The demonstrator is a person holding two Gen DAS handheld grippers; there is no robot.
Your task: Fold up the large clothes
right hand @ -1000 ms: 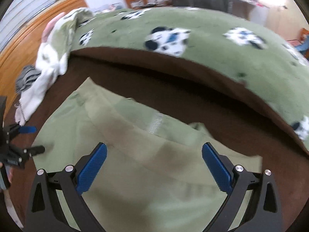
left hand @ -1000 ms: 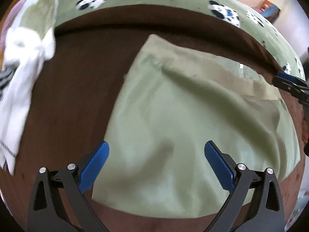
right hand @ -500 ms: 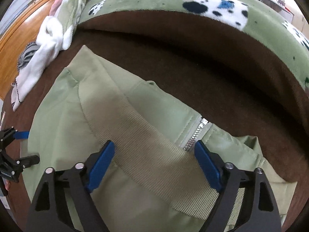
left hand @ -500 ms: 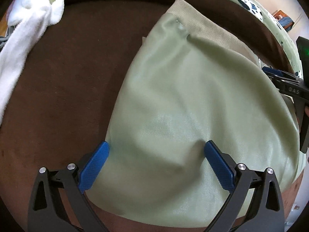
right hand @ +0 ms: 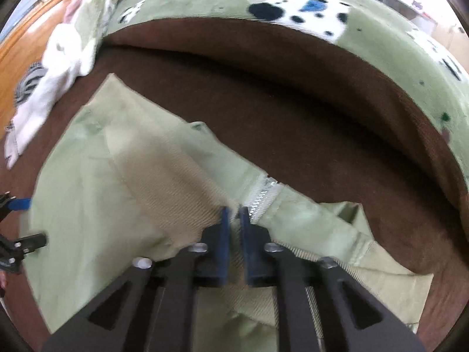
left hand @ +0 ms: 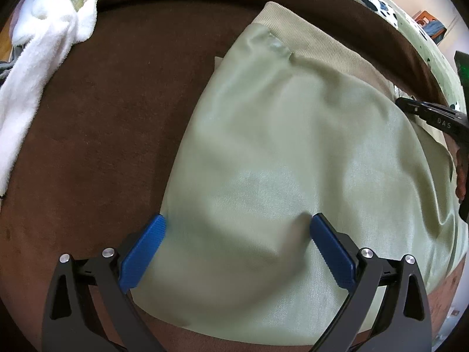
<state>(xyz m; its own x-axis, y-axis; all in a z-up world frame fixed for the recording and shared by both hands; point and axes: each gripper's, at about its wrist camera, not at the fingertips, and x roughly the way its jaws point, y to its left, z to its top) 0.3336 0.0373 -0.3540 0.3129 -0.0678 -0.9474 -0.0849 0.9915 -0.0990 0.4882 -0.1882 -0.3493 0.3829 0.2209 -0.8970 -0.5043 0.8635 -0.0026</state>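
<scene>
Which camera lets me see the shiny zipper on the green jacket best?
The right wrist view. The zipper shows its silver teeth just past the right gripper, which is pinched on the ribbed hem of the green jacket. The left wrist view shows mostly the jacket's smooth side; the zipper cannot be made out there.

so i count one green jacket (left hand: 293, 146), one white towel (left hand: 38, 67), one spotted green blanket (right hand: 205, 0), one striped grey thing (right hand: 29, 83), and two grippers, left (left hand: 237, 228) and right (right hand: 233, 214).
</scene>
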